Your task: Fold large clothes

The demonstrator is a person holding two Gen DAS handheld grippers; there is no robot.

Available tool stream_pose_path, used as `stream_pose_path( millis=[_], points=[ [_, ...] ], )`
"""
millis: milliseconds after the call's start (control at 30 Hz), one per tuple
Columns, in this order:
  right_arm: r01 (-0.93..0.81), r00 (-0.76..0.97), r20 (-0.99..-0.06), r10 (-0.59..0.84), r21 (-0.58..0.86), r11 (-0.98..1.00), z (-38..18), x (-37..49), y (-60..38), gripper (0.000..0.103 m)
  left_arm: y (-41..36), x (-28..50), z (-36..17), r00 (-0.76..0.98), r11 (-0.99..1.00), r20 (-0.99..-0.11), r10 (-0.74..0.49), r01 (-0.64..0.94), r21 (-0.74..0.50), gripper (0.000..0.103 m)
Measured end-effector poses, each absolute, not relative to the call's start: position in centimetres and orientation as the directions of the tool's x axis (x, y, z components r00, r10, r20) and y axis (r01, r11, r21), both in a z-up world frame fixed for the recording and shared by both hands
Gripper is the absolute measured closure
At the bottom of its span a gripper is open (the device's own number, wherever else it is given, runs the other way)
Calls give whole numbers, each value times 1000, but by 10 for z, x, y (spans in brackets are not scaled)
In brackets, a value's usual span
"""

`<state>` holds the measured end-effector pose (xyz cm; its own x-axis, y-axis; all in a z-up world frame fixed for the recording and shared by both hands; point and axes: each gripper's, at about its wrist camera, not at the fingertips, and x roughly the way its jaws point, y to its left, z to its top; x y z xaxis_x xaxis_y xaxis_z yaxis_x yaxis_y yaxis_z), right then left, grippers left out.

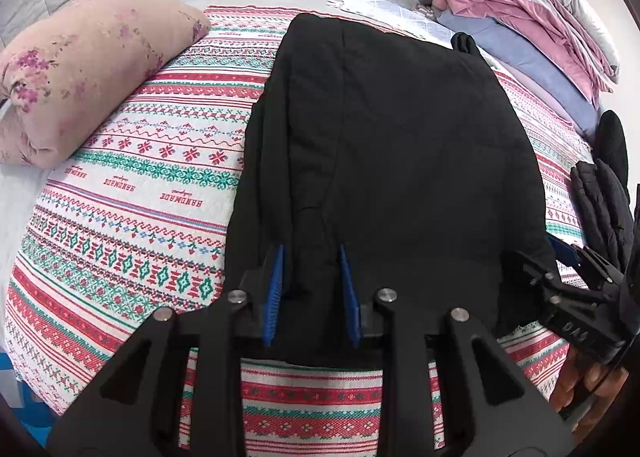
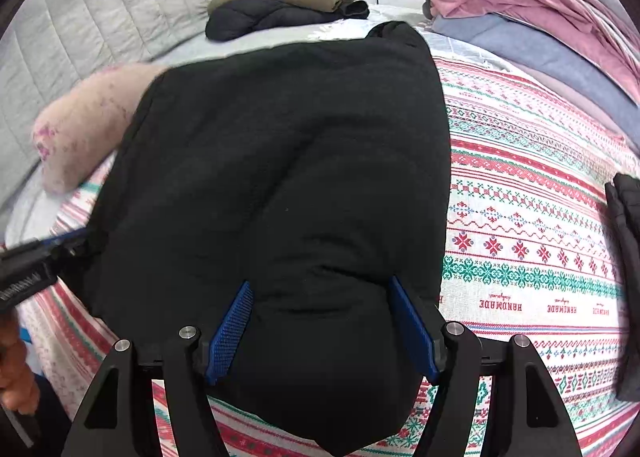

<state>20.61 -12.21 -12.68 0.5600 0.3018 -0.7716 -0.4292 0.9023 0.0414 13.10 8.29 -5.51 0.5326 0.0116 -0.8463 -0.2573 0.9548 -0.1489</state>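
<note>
1. Your black garment [image 1: 400,145] lies flat along the middle of the patterned blanket [image 1: 132,193], with its near end at the blanket's front edge, where both grippers are.
2. Your left gripper [image 1: 311,293] has its blue fingers [image 1: 276,289] drawn narrow around a raised ridge of fabric; whether they actually pinch it you cannot tell.
3. Your right gripper [image 2: 320,333] has its fingers spread wide, straddling the garment's bulging near corner.
4. Expect it to handle as soft, thick and padded: it will sag and slump rather than crease sharply.
5. Take hold at the two near corners, gathering all layers, since the smooth outer cloth may slip.
</note>
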Motion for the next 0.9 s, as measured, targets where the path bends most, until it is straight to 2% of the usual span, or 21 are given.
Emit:
stream_pose_path(
  millis=[67, 133, 233, 267, 300, 367, 400, 633, 733, 767, 900],
  points=[
    [-420, 568, -756, 324, 73, 905, -117, 203, -130, 31, 86, 130, -56, 534, 954, -846, -5, -251, -164, 72],
    [-411, 591, -722, 359, 113, 905, -99, 198, -139, 36, 89, 130, -56, 533, 952, -846, -22, -246, -180, 71],
    [-444, 657, -584, 476, 210, 871, -65, 181, -158, 41, 92, 130, -57, 530, 950, -847, -36, -244, -193, 71],
    [-453, 654, -569, 499, 234, 860, -62, 180, -161, 46, 92, 130, -57, 529, 950, -848, -35, -245, -192, 71],
    [-453, 630, -585, 510, 257, 854, -66, 184, -161, 52, 91, 130, -56, 528, 951, -849, -31, -246, -187, 71],
    [-417, 562, -678, 473, 262, 870, -91, 201, -156, 59, 89, 130, -56, 526, 953, -850, -23, -246, -177, 71],
    [-393, 551, -709, 440, 244, 886, -101, 207, -153, 59, 89, 130, -56, 525, 954, -850, -23, -244, -177, 71],
    [-367, 494, -747, 445, 285, 885, -123, 225, -153, 59, 89, 129, -55, 526, 955, -850, -24, -238, -174, 70],
    [-367, 496, -751, 437, 275, 889, -124, 224, -152, 59, 104, 127, -47, 532, 921, -841, -97, -273, -278, 68],
    [-369, 497, -750, 436, 273, 889, -125, 224, -152, 59, 111, 122, -38, 553, 895, -823, -129, -292, -337, 68],
    [-367, 497, -751, 435, 272, 889, -127, 224, -148, 59, 110, 112, 4, 683, 908, -724, -93, -241, -343, 68]
  ],
)
